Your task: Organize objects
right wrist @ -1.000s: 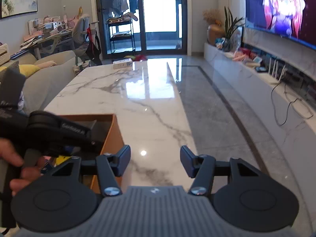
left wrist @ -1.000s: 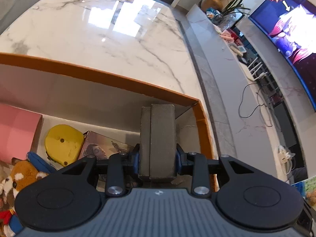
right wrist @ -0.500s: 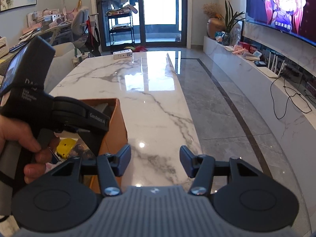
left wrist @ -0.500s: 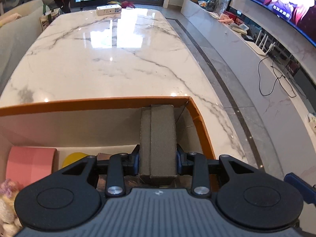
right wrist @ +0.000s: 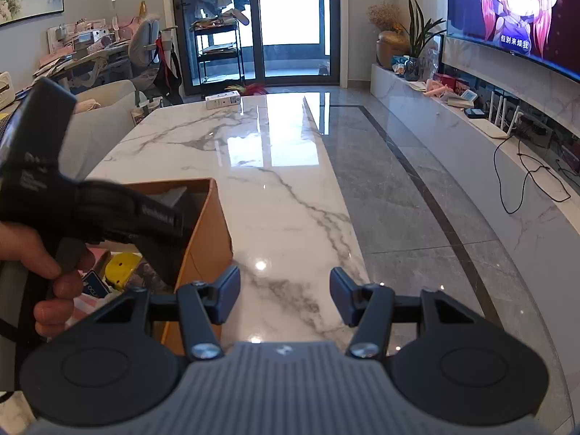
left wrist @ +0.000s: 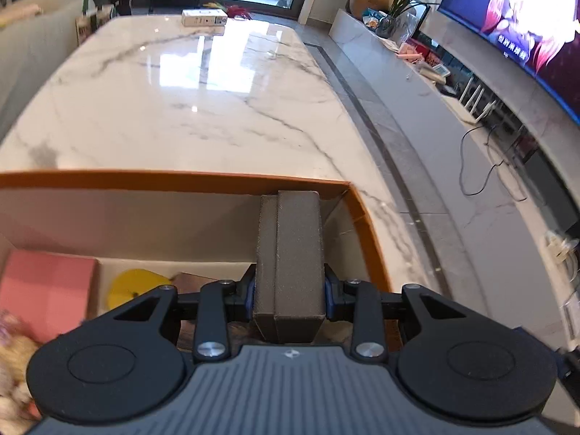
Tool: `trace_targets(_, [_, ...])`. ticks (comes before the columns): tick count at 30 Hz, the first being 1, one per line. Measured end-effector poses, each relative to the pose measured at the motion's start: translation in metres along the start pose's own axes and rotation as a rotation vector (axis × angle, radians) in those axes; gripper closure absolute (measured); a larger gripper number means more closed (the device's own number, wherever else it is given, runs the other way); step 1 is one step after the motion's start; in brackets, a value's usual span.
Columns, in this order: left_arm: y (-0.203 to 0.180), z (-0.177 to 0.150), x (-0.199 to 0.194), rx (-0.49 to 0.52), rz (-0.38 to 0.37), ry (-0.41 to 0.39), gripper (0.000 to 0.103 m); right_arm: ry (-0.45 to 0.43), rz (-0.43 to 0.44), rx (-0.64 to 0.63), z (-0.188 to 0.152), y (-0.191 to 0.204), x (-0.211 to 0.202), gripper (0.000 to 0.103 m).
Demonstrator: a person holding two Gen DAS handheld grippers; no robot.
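My left gripper [left wrist: 289,296] is shut on a dark grey rectangular block [left wrist: 290,250], held over the right end of an open orange box [left wrist: 174,177]. Inside the box lie a pink box [left wrist: 47,286], a yellow tape-measure-like object [left wrist: 132,288], a dark printed card and a plush toy at the lower left. In the right wrist view the left gripper's body [right wrist: 119,214] is held by a hand [right wrist: 43,257] over the orange box [right wrist: 210,239], with the grey block [right wrist: 175,195] just showing. My right gripper [right wrist: 284,295] stands open over bare marble, with nothing between its fingers.
The white marble table [left wrist: 188,101] stretches far ahead, with a small white carton [left wrist: 204,18] at its far end. To the right are grey floor, a low marble TV bench [right wrist: 471,116] with cables and a large screen. A sofa stands at the left.
The left gripper with the block has rolled and lifted a little, so its view levelled out and less of the box's inside shows. The right gripper has stayed put.
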State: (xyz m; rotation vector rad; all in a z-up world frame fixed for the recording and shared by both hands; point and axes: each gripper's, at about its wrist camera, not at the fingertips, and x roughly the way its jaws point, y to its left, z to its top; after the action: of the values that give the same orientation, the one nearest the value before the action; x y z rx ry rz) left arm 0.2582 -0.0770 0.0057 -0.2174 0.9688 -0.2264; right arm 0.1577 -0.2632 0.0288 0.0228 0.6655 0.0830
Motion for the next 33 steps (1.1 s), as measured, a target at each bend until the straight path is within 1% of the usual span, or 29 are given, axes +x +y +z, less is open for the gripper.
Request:
trace_targets(1, [0.001, 0.000, 0.002, -0.012, -0.012, 0.011, 0.065, -0.002, 0.002, -0.002, 0.000, 0.001, 0.000, 0.046])
trace_targets(4, [0.011, 0.002, 0.011, -0.079, -0.061, 0.049, 0.059, 0.000, -0.001, -0.008, -0.001, 0.002, -0.001, 0.046])
trace_targets(7, [0.017, 0.006, 0.013, -0.094, -0.080, 0.051, 0.057, 0.007, -0.001, -0.007, -0.003, 0.002, 0.000, 0.046])
trace_targets(9, [0.020, 0.009, 0.010, -0.101, -0.092, 0.049, 0.053, 0.014, 0.002, -0.010, -0.004, 0.003, 0.002, 0.046])
trace_targets(11, [0.024, 0.011, 0.003, -0.114, -0.117, 0.043, 0.046, 0.021, 0.013, -0.020, -0.004, 0.007, 0.003, 0.046])
trace_targets(12, [0.025, 0.011, -0.001, -0.118, -0.129, 0.041, 0.044, 0.023, 0.021, -0.026, -0.005, 0.009, 0.003, 0.046])
trace_targets(15, [0.026, 0.011, -0.018, -0.100, -0.144, 0.020, 0.044, 0.028, 0.046, -0.039, -0.006, 0.018, 0.001, 0.046])
trace_targets(17, [0.025, 0.009, -0.034, -0.063, -0.141, -0.014, 0.044, 0.036, 0.060, -0.039, -0.007, 0.023, -0.002, 0.043])
trace_targets(18, [0.024, 0.007, -0.044, -0.040, -0.133, -0.038, 0.044, 0.037, 0.050, -0.040, -0.007, 0.027, -0.004, 0.043])
trace_targets(20, [0.020, 0.002, -0.065, 0.023, -0.081, -0.097, 0.044, 0.039, 0.025, -0.048, -0.008, 0.031, -0.008, 0.043])
trace_targets(22, [0.015, -0.006, -0.089, 0.090, -0.035, -0.172, 0.044, 0.035, 0.047, -0.033, -0.006, 0.032, -0.015, 0.037])
trace_targets(24, [0.012, -0.014, -0.112, 0.140, 0.001, -0.229, 0.044, 0.025, 0.069, -0.010, -0.005, 0.034, -0.024, 0.037])
trace_targets(26, [0.009, -0.023, -0.133, 0.176, 0.046, -0.282, 0.044, 0.006, 0.064, -0.015, -0.001, 0.039, -0.034, 0.037])
trace_targets(28, [0.006, -0.033, -0.152, 0.198, 0.093, -0.339, 0.043, -0.019, 0.068, -0.025, 0.001, 0.047, -0.045, 0.036])
trace_targets(31, [0.003, -0.045, -0.176, 0.197, 0.153, -0.413, 0.036, -0.061, 0.103, -0.034, 0.004, 0.061, -0.065, 0.033])
trace_targets(33, [0.004, -0.052, -0.191, 0.191, 0.177, -0.454, 0.034, -0.087, 0.123, -0.046, 0.005, 0.069, -0.078, 0.031])
